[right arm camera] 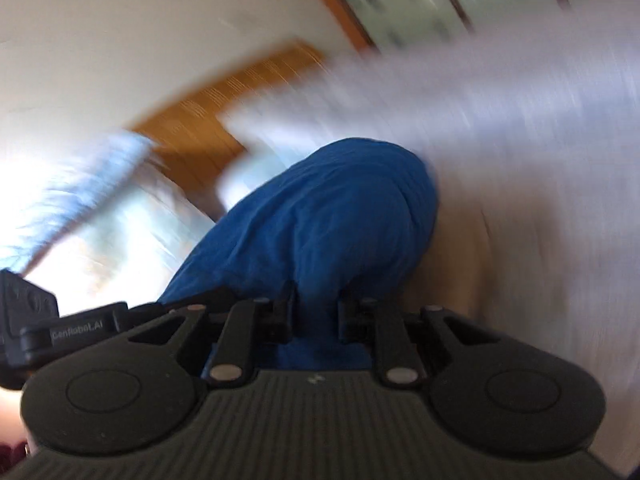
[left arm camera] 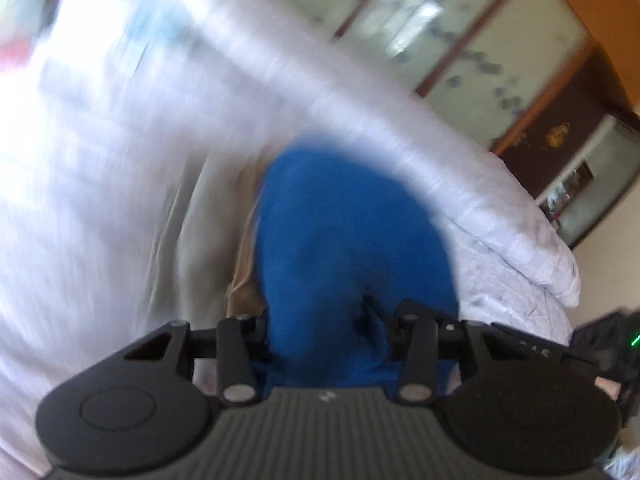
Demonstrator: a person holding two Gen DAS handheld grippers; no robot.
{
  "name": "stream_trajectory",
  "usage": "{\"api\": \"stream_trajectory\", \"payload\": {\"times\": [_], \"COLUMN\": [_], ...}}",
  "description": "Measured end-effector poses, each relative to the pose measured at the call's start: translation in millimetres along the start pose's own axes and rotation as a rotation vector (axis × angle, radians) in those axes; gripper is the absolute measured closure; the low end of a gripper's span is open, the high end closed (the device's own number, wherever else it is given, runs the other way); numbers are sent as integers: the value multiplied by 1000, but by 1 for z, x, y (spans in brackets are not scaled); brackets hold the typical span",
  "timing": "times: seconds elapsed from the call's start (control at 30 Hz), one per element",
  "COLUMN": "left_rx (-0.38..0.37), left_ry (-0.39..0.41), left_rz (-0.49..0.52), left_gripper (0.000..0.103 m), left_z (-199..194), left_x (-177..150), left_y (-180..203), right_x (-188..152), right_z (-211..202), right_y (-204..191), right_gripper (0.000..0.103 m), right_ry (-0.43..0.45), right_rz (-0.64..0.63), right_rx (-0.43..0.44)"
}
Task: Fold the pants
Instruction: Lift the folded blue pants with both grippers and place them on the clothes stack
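Note:
The blue pants (left arm camera: 344, 240) fill the middle of the left wrist view, bunched and lifted over a white bed. My left gripper (left arm camera: 328, 320) is shut on the blue cloth, which runs between its black fingers. In the right wrist view the blue pants (right arm camera: 336, 216) hang in a rounded mass. My right gripper (right arm camera: 316, 316) is shut on a fold of them. Both views are blurred by motion. The rest of the pants is hidden.
A white quilted bedcover (left arm camera: 500, 240) lies under the pants, with a beige cloth (left arm camera: 240, 280) beside them. A wooden headboard (right arm camera: 208, 128) and glass-panelled wardrobe doors (left arm camera: 460, 40) stand behind. The other gripper (right arm camera: 28, 320) shows at the left edge.

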State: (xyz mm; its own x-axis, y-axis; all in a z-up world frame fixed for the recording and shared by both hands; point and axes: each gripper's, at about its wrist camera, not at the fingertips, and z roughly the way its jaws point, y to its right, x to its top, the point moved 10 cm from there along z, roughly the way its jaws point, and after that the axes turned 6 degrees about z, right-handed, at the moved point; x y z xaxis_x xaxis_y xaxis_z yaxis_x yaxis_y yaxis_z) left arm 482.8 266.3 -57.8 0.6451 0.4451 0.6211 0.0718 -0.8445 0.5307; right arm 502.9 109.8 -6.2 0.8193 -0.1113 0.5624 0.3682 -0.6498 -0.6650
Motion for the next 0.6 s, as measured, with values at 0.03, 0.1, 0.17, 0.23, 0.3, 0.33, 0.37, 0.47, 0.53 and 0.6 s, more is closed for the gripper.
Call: {"api": "stream_trajectory", "payload": {"times": [0.03,0.1,0.17,0.23,0.3,0.33,0.37,0.47,0.53,0.6], "left_rx": [-32,-44,-22,-1,28,43,61,162,230,279], "left_ry": [33,41,35,30,53,72,79,59,44,26], "left_rz": [-23,-11,-1,-11,-22,-20,-13,27,75,121], "left_gripper": [62,59,59,55,49,46,46,46,46,45], "left_z": [-2,-1,-1,-6,-29,-46,-63,-111,-139,-167], "left_x": [0,3,4,6,7,7,3,-25,-49,-78], "left_y": [-3,1,3,11,16,18,24,42,62,80], "right_x": [-12,-18,-15,-13,-12,-12,-13,-27,-48,-78], "right_z": [11,11,8,3,-8,-17,-34,-91,-126,-164], "right_y": [24,43,42,36,30,28,26,7,-4,-18], "right_gripper": [81,81,81,74,61,53,52,52,52,52], "right_ry": [-24,-5,3,5,11,25,51,104,105,91], "right_rz": [104,267,240,199,191,192,186,133,82,31], "right_rx": [7,118,121,95,66,39,7,-10,-87,-154]}}
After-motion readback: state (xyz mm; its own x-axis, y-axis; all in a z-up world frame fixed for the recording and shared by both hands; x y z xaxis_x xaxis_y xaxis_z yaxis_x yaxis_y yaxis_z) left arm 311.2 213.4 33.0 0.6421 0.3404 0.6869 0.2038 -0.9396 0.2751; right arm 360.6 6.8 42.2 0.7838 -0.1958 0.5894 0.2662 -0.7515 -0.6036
